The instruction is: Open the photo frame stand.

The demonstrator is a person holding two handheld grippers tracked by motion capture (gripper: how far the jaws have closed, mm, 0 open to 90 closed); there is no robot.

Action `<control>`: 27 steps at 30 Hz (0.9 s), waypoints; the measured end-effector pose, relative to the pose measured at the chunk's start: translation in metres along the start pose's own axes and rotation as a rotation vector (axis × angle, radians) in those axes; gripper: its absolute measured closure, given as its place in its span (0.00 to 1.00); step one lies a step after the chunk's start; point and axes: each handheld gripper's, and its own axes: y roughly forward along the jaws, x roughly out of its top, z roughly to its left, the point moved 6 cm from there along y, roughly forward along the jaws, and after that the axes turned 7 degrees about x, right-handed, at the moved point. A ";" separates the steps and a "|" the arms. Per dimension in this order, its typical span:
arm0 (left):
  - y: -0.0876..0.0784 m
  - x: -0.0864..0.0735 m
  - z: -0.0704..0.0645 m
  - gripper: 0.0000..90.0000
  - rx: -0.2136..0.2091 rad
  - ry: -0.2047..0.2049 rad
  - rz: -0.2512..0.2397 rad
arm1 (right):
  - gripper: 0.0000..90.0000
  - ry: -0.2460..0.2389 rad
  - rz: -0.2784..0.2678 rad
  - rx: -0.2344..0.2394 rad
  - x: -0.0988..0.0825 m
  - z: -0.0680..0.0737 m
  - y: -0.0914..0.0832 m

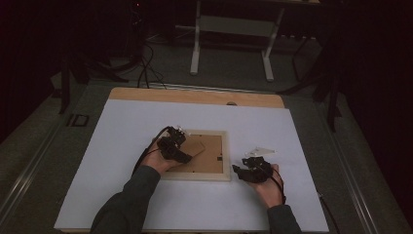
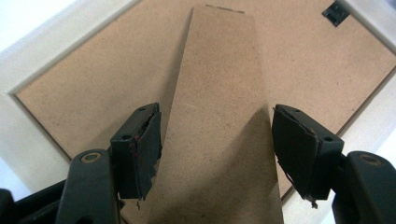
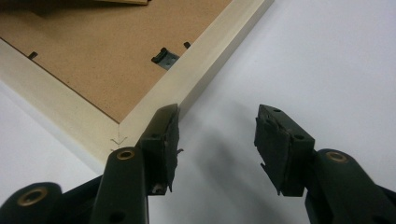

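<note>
A pale wooden picture frame (image 1: 214, 174) lies face down on the white sheet, its brown backing board (image 1: 212, 148) facing up. My left gripper (image 1: 185, 157) hovers over the frame's left half. In the left gripper view it (image 2: 215, 114) is open, and the brown fold-out stand strip (image 2: 219, 84) runs up between its jaws without either pad visibly touching it. My right gripper (image 1: 238, 171) sits just right of the frame's near right corner. It (image 3: 217, 114) is open over bare white sheet, its left jaw beside the frame rim (image 3: 201, 70).
A small metal clip (image 3: 166, 57) holds the backing at the frame's edge, and a black hanger tab (image 2: 335, 12) sits near a corner. The white sheet (image 1: 146, 195) covers a wooden tabletop (image 1: 195, 96). A white stand's legs (image 1: 195, 48) rise on the floor beyond.
</note>
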 end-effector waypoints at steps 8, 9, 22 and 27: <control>0.005 0.001 -0.001 0.40 0.009 0.012 0.031 | 0.54 0.000 0.000 0.001 0.000 0.000 0.000; 0.005 0.002 -0.002 0.40 0.011 0.014 0.036 | 0.54 -0.001 0.000 0.000 0.000 0.000 0.000; 0.010 0.004 -0.003 0.43 0.013 0.015 0.059 | 0.54 0.002 -0.002 0.001 0.000 0.000 0.000; 0.012 0.004 -0.003 0.42 0.003 0.011 0.063 | 0.54 0.003 0.000 0.002 -0.001 0.000 0.000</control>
